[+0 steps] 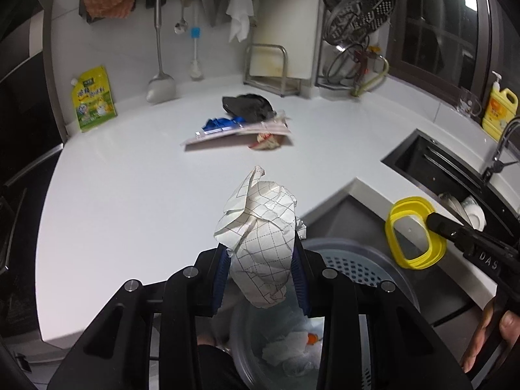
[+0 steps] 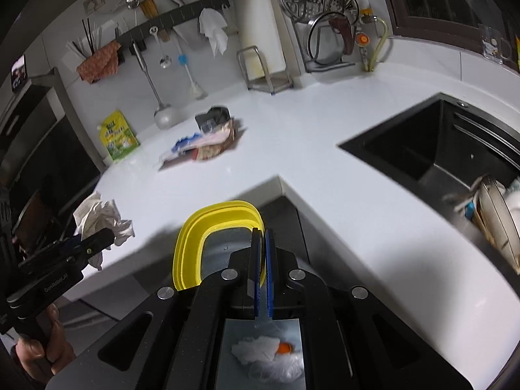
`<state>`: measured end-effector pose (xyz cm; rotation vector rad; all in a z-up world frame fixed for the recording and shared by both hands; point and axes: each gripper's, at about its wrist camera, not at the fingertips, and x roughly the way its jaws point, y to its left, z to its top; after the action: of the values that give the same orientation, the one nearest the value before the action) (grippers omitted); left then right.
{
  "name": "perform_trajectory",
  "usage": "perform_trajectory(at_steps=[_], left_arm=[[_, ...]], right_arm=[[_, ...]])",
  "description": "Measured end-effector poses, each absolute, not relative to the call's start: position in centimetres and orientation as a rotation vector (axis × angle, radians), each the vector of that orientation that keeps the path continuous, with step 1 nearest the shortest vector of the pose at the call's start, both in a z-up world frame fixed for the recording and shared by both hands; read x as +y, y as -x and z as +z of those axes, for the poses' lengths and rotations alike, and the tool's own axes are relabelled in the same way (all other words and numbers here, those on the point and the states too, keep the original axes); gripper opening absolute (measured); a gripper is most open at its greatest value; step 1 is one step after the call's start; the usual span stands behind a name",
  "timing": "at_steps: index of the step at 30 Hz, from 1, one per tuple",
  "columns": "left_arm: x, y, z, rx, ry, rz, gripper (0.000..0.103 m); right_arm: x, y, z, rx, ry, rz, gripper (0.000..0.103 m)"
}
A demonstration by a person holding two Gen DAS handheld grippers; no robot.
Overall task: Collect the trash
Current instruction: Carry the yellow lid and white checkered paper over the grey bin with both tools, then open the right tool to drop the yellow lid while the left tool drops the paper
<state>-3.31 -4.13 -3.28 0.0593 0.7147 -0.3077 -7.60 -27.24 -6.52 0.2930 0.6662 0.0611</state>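
A person is working at a white kitchen counter [image 1: 130, 195] with a gripper in each hand, clearing rubbish into a grey bin [image 1: 383, 273] that is standing on the floor in the inner corner of the counter. The left gripper [image 1: 261, 260] is squeezing a crumpled ball of checked paper [image 1: 260, 224] between its blue pads and is holding it over the counter edge, just beside the bin's mouth. The right gripper [image 2: 262, 260] is pinching the rim of a yellow plastic lid [image 2: 211, 227], its jaws nearly together, above the bin. Inside the bin, white crumpled paper and something orange [image 2: 282, 347] are already lying at the bottom, so part of the job looks done. Still waiting well back on the counter is a small heap of rubbish [image 1: 247, 126]: a flat pinkish packet, something blue, something black and a scrunched wrapper. A yellow-green pouch [image 1: 92, 100] is leaning against the back wall; whether it counts as rubbish is unclear.
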Motion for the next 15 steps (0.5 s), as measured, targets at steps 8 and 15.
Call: perform_trajectory(at_steps=[8,15], left_arm=[[-5.5,5.3,-5.6,0.754,-0.086,-0.340,0.034],[-5.9,5.8,-7.2,0.783,-0.078,-0.340,0.034]], right_arm=[[-26.5,9.9,-9.5,0.710,-0.312,0.084,0.003],[-26.5,10.8,-11.9,0.757,-0.318,0.076,0.003]])
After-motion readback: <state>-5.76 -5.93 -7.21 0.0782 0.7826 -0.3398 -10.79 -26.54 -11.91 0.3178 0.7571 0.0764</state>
